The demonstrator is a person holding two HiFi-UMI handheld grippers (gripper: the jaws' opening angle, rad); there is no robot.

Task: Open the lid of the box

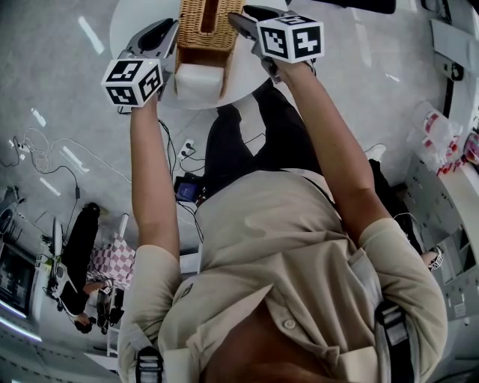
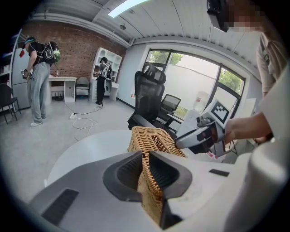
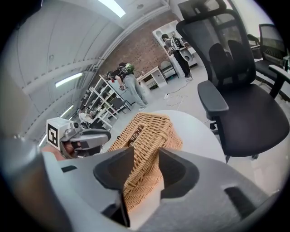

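Squarely at the near edge of a round white table (image 1: 135, 22) sits the box (image 1: 208, 22), between the two grippers.

- Box: rectangular, woven of tan wicker in a tight basket weave. It has rounded corners and a long narrow slot (image 3: 135, 132) cut in its top face.
- Below the weave at the person's end a plain white part (image 1: 198, 78) shows. Whether the wicker has parted from it cannot be told.
- Left gripper (image 2: 144, 170): at the box's left near corner. Its two dark pads are drawn close together with the thin wicker wall pinched between them, so it is clamped on the box.
- Right gripper (image 3: 145, 165): at the right near corner. Its jaws stand wide apart with the rounded wicker corner sitting in the gap. The weave fills most of the space, but the pads do not visibly bite into it.
- Both grippers angle downward toward the box from the person's side, each held in a bare-armed hand.
- Beyond the table: a black mesh office chair (image 3: 235, 90) and a grey floor.
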